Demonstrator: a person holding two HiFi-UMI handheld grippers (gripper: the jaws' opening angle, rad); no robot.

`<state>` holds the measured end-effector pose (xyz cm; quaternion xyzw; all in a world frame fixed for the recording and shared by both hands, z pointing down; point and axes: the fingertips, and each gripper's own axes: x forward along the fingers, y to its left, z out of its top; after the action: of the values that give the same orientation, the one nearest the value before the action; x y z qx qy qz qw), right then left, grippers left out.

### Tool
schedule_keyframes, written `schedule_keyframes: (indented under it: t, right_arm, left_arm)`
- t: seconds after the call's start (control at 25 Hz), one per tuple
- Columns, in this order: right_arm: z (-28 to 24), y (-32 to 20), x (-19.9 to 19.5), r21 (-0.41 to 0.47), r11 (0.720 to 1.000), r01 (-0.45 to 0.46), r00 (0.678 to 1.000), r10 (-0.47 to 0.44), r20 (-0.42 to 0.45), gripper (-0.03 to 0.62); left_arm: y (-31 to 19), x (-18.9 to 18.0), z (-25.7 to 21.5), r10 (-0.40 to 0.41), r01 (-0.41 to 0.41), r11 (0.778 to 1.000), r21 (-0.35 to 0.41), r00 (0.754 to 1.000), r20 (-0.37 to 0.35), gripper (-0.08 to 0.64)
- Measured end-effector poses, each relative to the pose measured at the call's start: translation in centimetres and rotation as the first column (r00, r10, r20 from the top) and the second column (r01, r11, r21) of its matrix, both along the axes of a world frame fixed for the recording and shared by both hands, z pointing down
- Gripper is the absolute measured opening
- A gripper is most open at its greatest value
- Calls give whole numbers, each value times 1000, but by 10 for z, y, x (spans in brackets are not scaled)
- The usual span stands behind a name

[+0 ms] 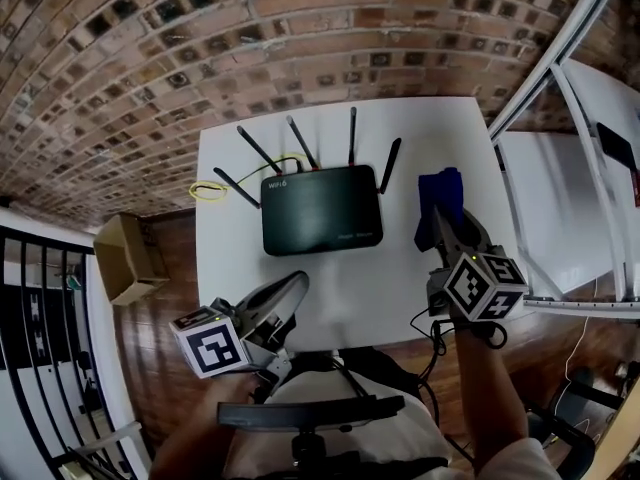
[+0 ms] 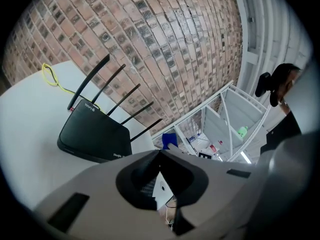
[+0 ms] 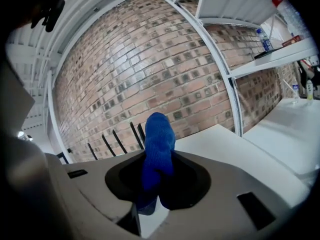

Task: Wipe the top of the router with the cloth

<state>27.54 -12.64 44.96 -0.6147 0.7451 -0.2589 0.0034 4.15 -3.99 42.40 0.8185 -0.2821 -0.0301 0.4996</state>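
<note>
Clamping the blue cloth [image 1: 443, 190], your right tongs [image 1: 440, 218] have the router [image 1: 320, 210] just to their left; your left tongs [image 1: 293, 288], closed on nothing, have it ahead on the desk [image 1: 400, 293].

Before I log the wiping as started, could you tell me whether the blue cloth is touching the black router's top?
No, the blue fabric cloth sits in the right gripper, beside the black plastic router.

Matt black plastic router [image 1: 321, 223], knitted blue cloth [image 3: 157, 149], smooth white table [image 1: 230, 178], rough brick wall [image 1: 150, 58].
</note>
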Motion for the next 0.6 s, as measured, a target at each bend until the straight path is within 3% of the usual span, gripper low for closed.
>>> schedule_keyframes:
  t: [0.32,0.6]
  right_arm:
    - [-32,37,-39,51,998,-27,984,17,177,114]
    - [-57,77,-82,86,996,-19,976,0,220,114]
  left_arm:
    - [26,-44,-16,-10,12,999,42,999,-44,18]
    - [64,-77,-28,13,-8,998,58,996,-88,18]
